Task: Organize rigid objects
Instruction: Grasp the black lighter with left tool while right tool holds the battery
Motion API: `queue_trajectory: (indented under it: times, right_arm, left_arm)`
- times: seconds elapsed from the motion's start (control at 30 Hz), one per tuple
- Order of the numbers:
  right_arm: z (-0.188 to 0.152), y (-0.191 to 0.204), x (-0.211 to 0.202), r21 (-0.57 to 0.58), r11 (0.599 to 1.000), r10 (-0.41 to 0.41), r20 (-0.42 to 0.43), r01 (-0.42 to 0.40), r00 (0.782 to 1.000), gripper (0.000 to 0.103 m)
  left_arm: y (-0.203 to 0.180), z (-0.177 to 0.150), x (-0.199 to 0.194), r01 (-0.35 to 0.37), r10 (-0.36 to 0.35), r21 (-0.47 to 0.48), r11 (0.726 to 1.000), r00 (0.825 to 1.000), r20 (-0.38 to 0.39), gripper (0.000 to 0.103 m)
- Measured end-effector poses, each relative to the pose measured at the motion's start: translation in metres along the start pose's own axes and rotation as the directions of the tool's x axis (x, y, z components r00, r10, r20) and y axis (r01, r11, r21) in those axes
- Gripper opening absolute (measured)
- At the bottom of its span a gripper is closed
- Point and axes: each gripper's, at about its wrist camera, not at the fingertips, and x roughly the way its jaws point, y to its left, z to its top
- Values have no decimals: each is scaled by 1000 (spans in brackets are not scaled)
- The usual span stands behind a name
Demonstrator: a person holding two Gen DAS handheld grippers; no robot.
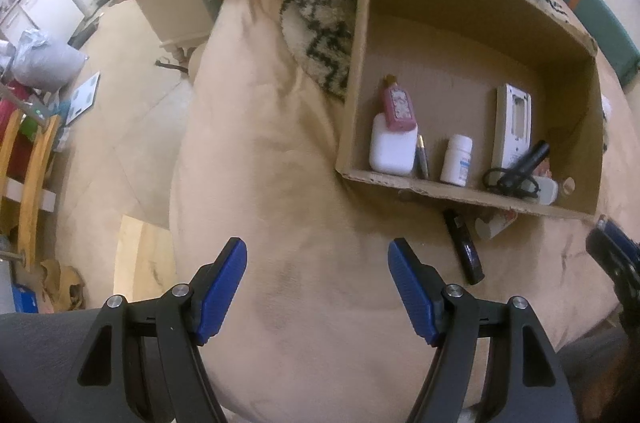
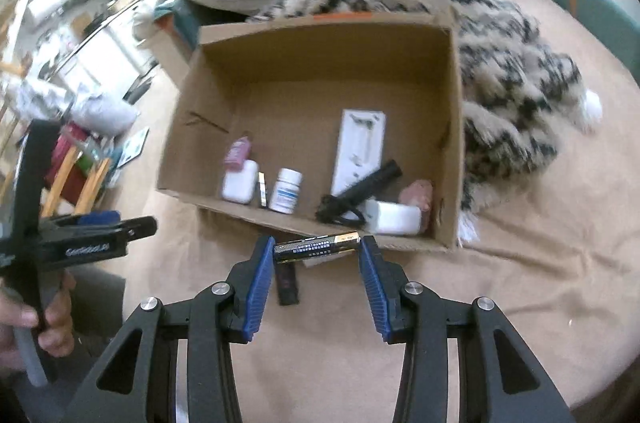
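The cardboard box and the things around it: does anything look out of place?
A black device lies on the beige cover outside the cardboard box, beside a scrap. The box's front rim looks ragged.

A black battery with a gold end sits between blue-padded jaws. The cardboard box is plain brown; at twelve o'clock behind it lies a cream blanket with a black zigzag pattern. The bed cover is beige. Inside the box, a pink bottle lies at nine o'clock from a white bottle with a blue label.
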Motion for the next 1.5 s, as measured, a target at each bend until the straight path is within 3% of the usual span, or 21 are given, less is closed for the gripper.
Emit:
queue_trajectory:
  times: [0.17, 0.47, 0.77, 0.93, 1.03, 1.23, 1.5]
  right_arm:
    - [5, -11, -2, 65, 997, 27, 18, -29, 999, 45]
    - [14, -17, 0, 101, 991, 85, 30, -88, 996, 45]
    - [16, -34, -6, 170, 979, 103, 53, -110, 993, 45]
    - [16, -34, -2, 177, 978, 107, 38, -112, 994, 45]
    - [17, -32, -1, 172, 978, 111, 35, -115, 993, 45]
    - [17, -31, 0, 168, 980, 106, 32, -110, 994, 45]
    - [16, -34, 4, 170, 982, 83, 13, -84, 996, 45]
  left_arm:
    - [-11, 2, 10, 10, -10, -15, 1000, 1000, -27, 70]
    - [-60, -3, 45, 81, -93, -95, 992, 988, -122, 70]
    - [-121, -7, 90, 7, -1, 31, 1000, 986, -169, 69]
    - [-127, -1, 105, -27, 34, 37, 999, 982, -186, 69]
    - [-123, 2, 107, -36, 41, 28, 999, 983, -179, 58]
    - [-117, 6, 103, -33, 40, 47, 998, 986, -163, 18]
    - [-89, -5, 99, -50, 56, 40, 998, 986, -159, 18]
